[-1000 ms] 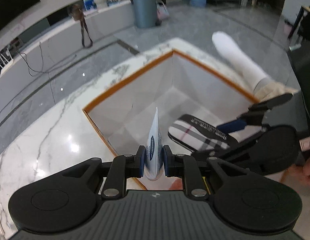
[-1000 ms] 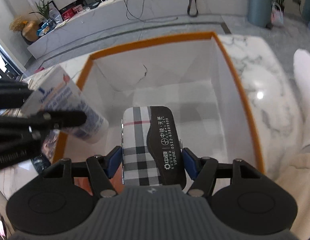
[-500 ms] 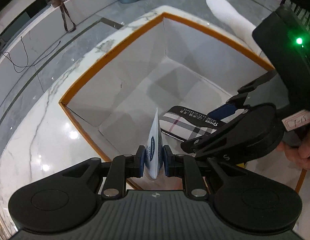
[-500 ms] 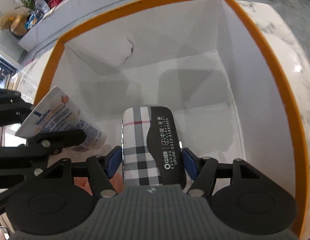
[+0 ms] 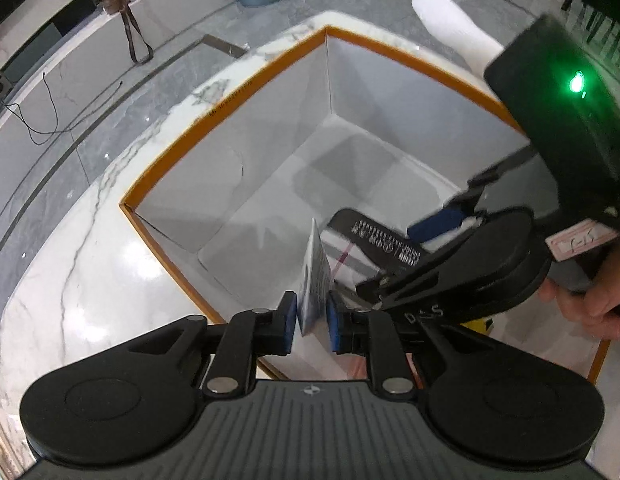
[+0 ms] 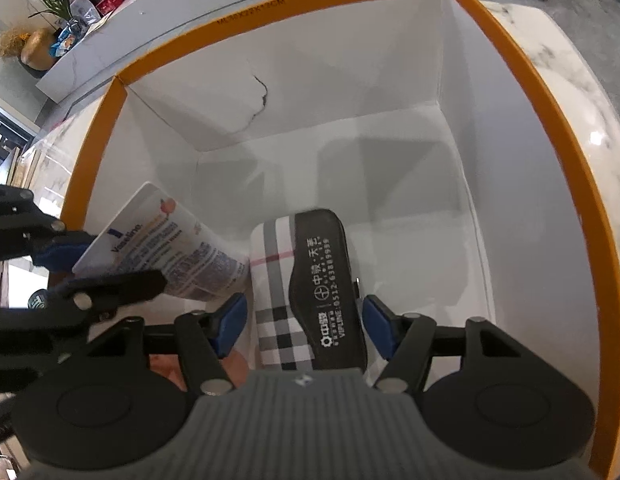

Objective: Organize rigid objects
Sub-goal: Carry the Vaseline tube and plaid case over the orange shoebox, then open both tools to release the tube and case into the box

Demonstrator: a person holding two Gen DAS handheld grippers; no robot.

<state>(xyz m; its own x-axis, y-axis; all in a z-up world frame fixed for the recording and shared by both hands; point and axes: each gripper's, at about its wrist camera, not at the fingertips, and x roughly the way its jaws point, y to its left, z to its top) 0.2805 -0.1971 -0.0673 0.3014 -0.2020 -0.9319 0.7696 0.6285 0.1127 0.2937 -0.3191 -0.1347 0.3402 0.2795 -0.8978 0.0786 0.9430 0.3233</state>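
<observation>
Left wrist: left gripper (image 5: 311, 322) nearly shut, closing; tube (image 5: 314, 280) between pads, gap at left pad, over box (image 5: 230, 108). Marble table (image 5: 90, 248), grey floor.

Right wrist: right gripper (image 6: 302, 316) half open, closing; plaid case (image 6: 298, 292) between pads, gaps both sides, tip inside box (image 6: 509, 48), tube (image 6: 170, 248) touching its left.

LIGHT: bright, even, from overhead | GLARE: white hot-spots on the glossy marble counter (image 5: 90, 264); green lamp flares | SHADOWS: soft grey patches on the box (image 6: 409, 92) floor and walls | BLUR: motion smear on the plaid case (image 5: 349, 256) print in the left view | DISTORTION: strong fisheye bending and dark corners
</observation>
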